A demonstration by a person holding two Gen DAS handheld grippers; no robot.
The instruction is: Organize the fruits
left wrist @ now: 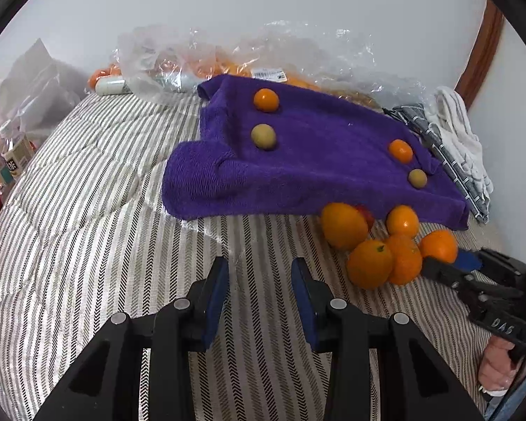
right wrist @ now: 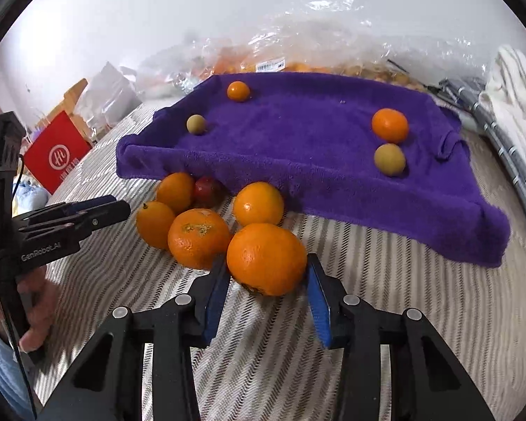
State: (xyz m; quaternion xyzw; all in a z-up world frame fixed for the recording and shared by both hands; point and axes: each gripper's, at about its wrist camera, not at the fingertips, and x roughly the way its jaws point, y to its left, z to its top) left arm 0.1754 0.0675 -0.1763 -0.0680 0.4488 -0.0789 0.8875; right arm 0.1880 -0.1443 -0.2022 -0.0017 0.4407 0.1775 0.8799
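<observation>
A purple towel (right wrist: 298,140) lies on the striped bedcover and carries two small oranges (right wrist: 390,125) (right wrist: 238,91) and two yellow-green fruits (right wrist: 389,159) (right wrist: 196,124). Several oranges and one red fruit (right wrist: 207,189) lie in a pile at its near edge. My right gripper (right wrist: 266,273) has its jaws around the nearest large orange (right wrist: 266,259), pads at its sides. My left gripper (left wrist: 259,273) is open and empty over the bedcover, left of the pile (left wrist: 385,242). The right gripper shows in the left wrist view (left wrist: 449,266) touching the pile.
Clear plastic bags with more oranges (left wrist: 200,59) lie behind the towel. Folded striped and white cloths (left wrist: 452,133) lie at the right. A red box (right wrist: 58,151) and packages sit at the left edge of the bed.
</observation>
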